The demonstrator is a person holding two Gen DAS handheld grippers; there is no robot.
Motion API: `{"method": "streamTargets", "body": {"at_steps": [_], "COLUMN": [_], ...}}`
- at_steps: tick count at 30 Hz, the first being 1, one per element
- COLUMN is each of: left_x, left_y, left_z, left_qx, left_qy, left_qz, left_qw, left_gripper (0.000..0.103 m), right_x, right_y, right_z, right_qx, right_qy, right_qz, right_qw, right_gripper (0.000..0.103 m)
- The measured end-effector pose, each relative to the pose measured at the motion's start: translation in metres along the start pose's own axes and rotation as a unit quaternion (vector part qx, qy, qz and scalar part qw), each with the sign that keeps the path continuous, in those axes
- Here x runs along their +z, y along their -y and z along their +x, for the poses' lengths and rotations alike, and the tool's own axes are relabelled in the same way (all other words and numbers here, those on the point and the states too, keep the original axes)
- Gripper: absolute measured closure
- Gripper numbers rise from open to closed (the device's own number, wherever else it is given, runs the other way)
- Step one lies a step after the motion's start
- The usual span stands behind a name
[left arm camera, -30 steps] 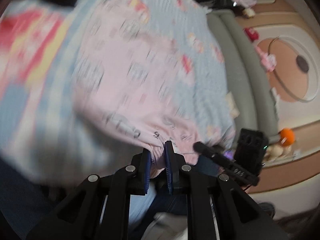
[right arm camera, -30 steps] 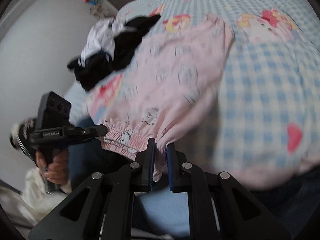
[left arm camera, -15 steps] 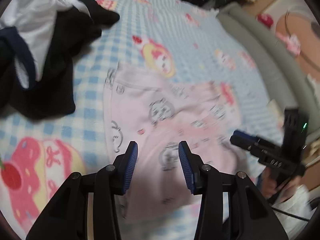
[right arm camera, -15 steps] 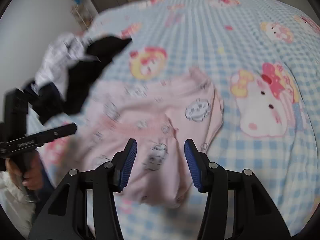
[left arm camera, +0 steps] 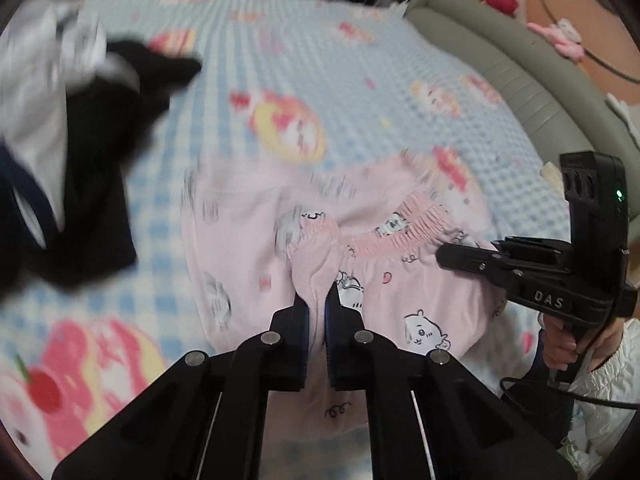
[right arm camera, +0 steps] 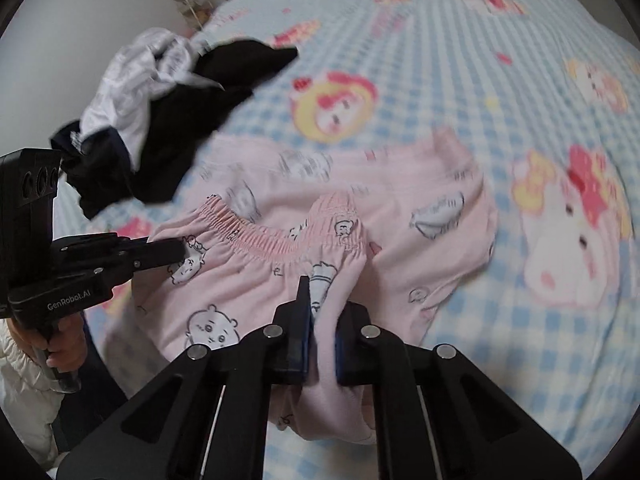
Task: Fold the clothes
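Both tools pinched the pink pyjama shorts (left arm camera: 400,280) near the elastic waistband: the left tool (left arm camera: 316,308) and the right tool (right arm camera: 322,312). The shorts lay on the checked bed (right arm camera: 440,60), beside dark clothes (right arm camera: 180,112).

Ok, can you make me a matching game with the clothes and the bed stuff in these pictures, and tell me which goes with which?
Things:
1. pink cartoon-print pyjama garment
2. black and white pile of clothes
3. blue checked cartoon bedsheet
4. left gripper

States:
A. spread over the bed under everything
B. heaped beside the pink garment, not held
C. shut on a bunch of pink cloth
D. gripped near its gathered elastic waistband

Pairs: 1-D, 2-B, 3-A, 4-C
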State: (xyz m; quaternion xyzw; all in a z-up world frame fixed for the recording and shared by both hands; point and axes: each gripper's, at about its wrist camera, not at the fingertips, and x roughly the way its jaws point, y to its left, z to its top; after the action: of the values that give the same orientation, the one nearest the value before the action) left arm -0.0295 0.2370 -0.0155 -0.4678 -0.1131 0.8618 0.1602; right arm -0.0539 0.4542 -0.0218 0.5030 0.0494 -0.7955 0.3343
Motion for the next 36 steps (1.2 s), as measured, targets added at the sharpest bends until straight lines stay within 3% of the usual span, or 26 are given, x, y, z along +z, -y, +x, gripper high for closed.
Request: {"method": "streamTargets", "body": {"at_steps": [2,4,5,6,8,10,11,13,14,15,17,20,22,23,24,25,28,29,34,36], "left_x": [0.016,0.032,0.040,0.043,0.044,0.037,0.031,0.018,0.004,-0.009,-0.035,-0.059,-0.059,-0.055,-0.050,-0.046,-0.038,-0.039,-0.056,-0.065], "left_y": [0.001,-0.013,-0.020,-0.030,-0.049,-0.065,-0.064,-0.062,-0.062,-0.064,-0.071,-0.076,-0.069,-0.064,-0.059,-0.054,-0.036,-0.033,-0.029,-0.031], "left_z": [-0.012,-0.004,-0.001,0.015,0.053,0.072,0.059,0.030,0.013,0.003,0.000,0.017,0.025,0.027,0.028,0.029,0.008,0.001,-0.020,-0.024], "left_qx": [0.001,0.004,0.005,0.008,0.036,0.048,0.047,0.045,0.057,0.057,0.018,-0.020,-0.023,-0.020,-0.016,-0.013,0.000,-0.003,-0.005,-0.001], "left_qy": [0.025,0.033,0.037,0.026,-0.020,-0.064,-0.043,0.000,0.025,0.036,0.028,-0.007,-0.005,-0.008,-0.010,-0.013,0.003,0.006,0.005,0.001], "left_qz": [0.003,-0.030,-0.047,-0.070,-0.111,-0.148,-0.148,-0.145,-0.160,-0.178,-0.213,-0.242,-0.234,-0.227,-0.220,-0.213,-0.186,-0.182,-0.179,-0.182], "left_qw": [0.9997,0.9990,0.9982,0.9972,0.9929,0.9857,0.9870,0.9884,0.9852,0.9818,0.9764,0.9701,0.9719,0.9736,0.9752,0.9768,0.9825,0.9832,0.9838,0.9832], "left_gripper": [0.096,0.095,0.091,0.081,0.075,0.075,0.074,0.057,0.043,0.042,0.042,0.042,0.048,0.077,0.099,0.098,0.099,0.099,0.099,0.099], "right_x": [0.016,0.035,0.041,0.046,0.049,0.044,0.040,0.028,0.022,0.010,-0.013,-0.042,-0.055,-0.059,-0.057,-0.055,-0.047,-0.049,-0.060,-0.072], "right_y": [-0.001,0.001,0.006,0.010,0.023,0.034,0.036,0.037,0.037,0.041,0.048,0.071,0.082,0.084,0.081,0.078,0.058,0.055,0.043,0.028], "right_z": [-0.011,-0.019,-0.012,-0.005,0.036,0.066,0.063,0.035,0.021,0.008,-0.016,-0.003,0.012,0.019,0.021,0.023,0.011,0.004,-0.053,-0.070], "right_qx": [0.006,0.004,0.006,0.008,-0.006,-0.048,-0.040,-0.009,-0.003,-0.009,-0.023,0.006,0.028,0.037,0.043,0.049,0.015,-0.011,0.022,0.018], "right_qy": [0.029,0.061,0.061,0.060,0.017,-0.039,-0.035,0.005,0.022,0.037,0.067,0.027,0.005,0.003,0.012,0.023,0.034,0.041,0.070,0.058], "right_qz": [-0.003,0.003,0.013,0.024,0.040,0.054,0.067,0.082,0.086,0.095,0.116,0.166,0.192,0.199,0.190,0.179,0.132,0.144,0.159,0.140], "right_qw": [1.000,0.998,0.998,0.998,0.999,0.997,0.996,0.997,0.996,0.995,0.991,0.986,0.981,0.979,0.981,0.982,0.991,0.989,0.985,0.988], "right_gripper": [0.096,0.095,0.089,0.076,0.064,0.064,0.064,0.060,0.048,0.033,0.027,0.028,0.031,0.039,0.071,0.089,0.092,0.093,0.096,0.096]}}
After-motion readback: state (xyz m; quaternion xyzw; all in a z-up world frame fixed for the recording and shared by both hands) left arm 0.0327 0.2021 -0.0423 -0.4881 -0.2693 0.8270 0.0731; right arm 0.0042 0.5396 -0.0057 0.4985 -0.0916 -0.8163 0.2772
